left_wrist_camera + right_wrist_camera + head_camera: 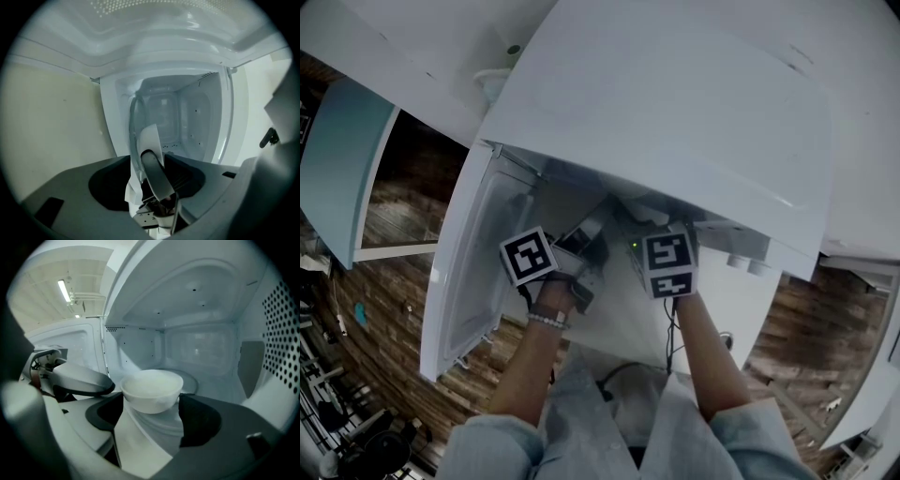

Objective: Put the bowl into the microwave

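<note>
Right tongs [152, 404] clenched on bowl [152, 386] inside microwave [206, 310], glass plate [193, 381] just below, ready for set-down. Left tongs [149, 174] released; door edge [133, 136] between jaws, likely blocking swing.

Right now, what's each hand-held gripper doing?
Left hand-held gripper: open, jaws wide apart, pressing on nothing.
Right hand-held gripper: closed on the glossy round white bowl, inside the open white microwave.
</note>
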Demonstrator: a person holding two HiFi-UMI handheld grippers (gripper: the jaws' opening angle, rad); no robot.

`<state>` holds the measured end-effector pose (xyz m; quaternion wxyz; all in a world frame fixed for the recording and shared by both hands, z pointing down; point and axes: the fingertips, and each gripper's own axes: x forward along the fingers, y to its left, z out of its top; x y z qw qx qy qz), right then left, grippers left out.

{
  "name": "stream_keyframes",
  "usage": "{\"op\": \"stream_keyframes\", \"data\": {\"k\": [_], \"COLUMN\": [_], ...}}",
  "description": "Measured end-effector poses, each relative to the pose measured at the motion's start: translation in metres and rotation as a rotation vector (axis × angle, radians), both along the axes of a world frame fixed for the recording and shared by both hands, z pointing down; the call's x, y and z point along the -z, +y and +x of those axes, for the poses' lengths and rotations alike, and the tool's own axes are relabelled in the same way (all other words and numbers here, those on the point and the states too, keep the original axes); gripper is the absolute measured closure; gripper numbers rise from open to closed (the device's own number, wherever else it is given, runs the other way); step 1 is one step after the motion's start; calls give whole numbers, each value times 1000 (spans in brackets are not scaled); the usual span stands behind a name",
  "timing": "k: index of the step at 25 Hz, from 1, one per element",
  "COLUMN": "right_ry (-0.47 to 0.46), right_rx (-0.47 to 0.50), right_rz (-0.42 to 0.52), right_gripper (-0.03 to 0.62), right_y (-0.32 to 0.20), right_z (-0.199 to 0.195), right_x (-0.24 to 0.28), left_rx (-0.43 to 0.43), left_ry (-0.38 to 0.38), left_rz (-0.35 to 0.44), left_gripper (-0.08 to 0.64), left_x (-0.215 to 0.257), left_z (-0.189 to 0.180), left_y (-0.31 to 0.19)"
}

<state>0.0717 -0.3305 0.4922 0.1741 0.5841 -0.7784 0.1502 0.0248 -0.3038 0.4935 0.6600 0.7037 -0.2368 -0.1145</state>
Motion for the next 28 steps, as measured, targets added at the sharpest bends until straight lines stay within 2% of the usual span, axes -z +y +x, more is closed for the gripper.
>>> {"op": "stream_keyframes", "data": {"k": [7,13,23,28], "right_ry": [30,52,53,46], "right_rx": [-26,-22,-49,-67], "right_rz": [-38,-86,-56,-46], "right_gripper": [207,206,216,247], "right_y": [-15,-14,3,25], "right_z": [4,3,4,4], "right_x": [-4,-11,-2,7], "left_rx": [-14,-4,-19,-40], "left_ry": [-43,-54,-72,-104], "left_rz": [33,24,84,115], "left_gripper": [341,342,342,402], "left_x": [4,3,16,24], "left_z": [-17,-30,-34,-35], "left_y": [16,28,37,46]}}
